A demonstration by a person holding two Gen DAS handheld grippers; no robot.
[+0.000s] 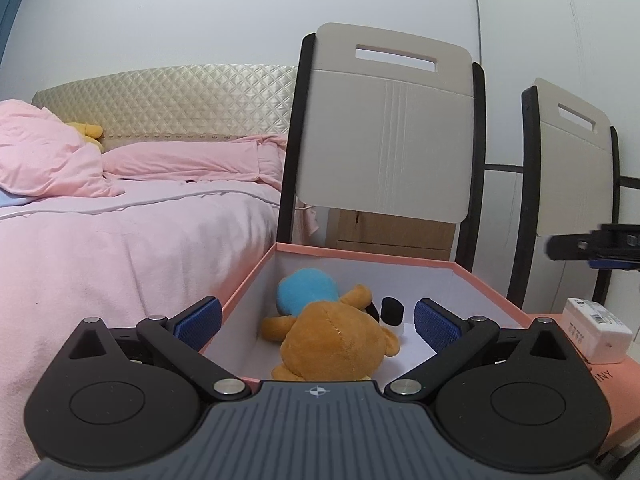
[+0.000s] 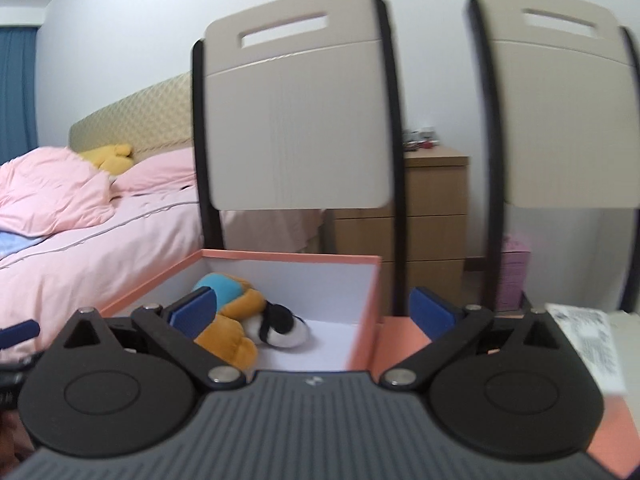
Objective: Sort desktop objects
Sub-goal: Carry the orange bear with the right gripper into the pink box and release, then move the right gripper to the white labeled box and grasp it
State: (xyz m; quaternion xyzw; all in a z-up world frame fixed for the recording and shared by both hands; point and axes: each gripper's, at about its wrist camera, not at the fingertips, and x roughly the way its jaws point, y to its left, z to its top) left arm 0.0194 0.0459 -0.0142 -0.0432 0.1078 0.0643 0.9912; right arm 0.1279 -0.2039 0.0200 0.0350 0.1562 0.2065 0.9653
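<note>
Plush toys lie together inside an open salmon-pink cardboard box with plain white inner walls, a straight-sided rectangular tray of a thing that sits on a matching pink surface. Beside the box a bed with smooth pale pink sheets and a rumpled pink duvet runs up to a quilted, diamond-stitched cream headboard. Behind the box stand two chair backs, flat beige panels with rounded corners and slot handles, framed by dark posts; a light wooden chest of drawers shows between them.

In the box, the orange plush bear lies on its side, soft and short-piled, against a sky-blue plush; a small black-and-white plush rests just beside them on the box floor.

Left gripper hangs above the near edge of the box with its ribbed blue pads spread wide, holding nothing. Right gripper hovers near the box's right wall, likewise spread and empty. A white carton with a printed label sits on the pink surface to the right of the box.
</note>
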